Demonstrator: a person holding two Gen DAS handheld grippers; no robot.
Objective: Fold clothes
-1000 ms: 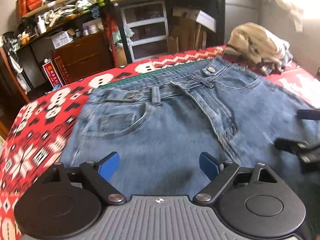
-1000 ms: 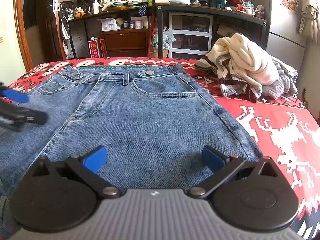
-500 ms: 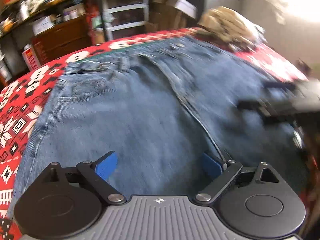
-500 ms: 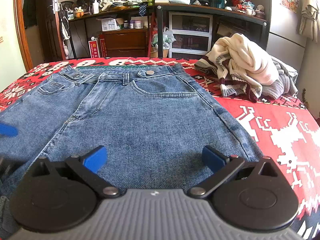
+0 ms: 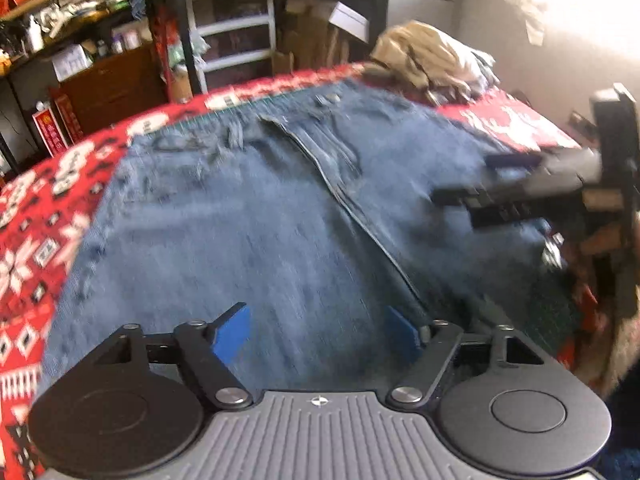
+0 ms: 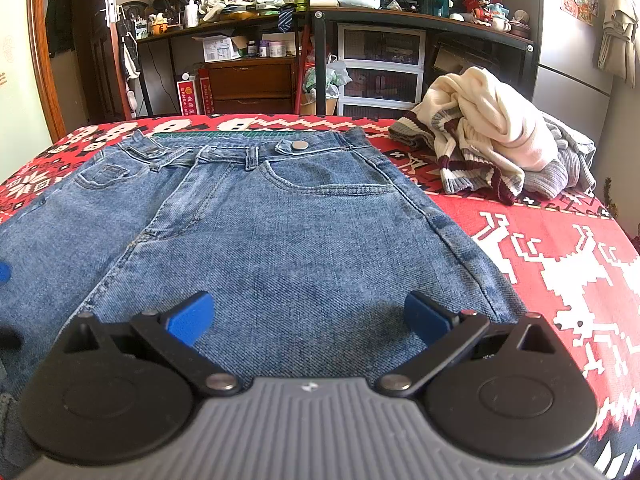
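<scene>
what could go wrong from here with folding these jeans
1. Both hand-held grippers, left and right, are open over the middle of the jeans, not at an edge, so a pinch may catch only the top layer.
2. The sweater pile lies close beside the waistband; a fold toward it could snag it.

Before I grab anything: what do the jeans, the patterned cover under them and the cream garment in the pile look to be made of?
Jeans: blue denim, matte, faded; diagonal twill weave and stitched seams show, with a metal waist button.
Patterned cover: red and white, blocky stepped motifs suggest a knit or woven textile; which one I cannot tell.
Cream garment: soft knit, probably a sweater, judging by its ribbed striped edge.
</scene>
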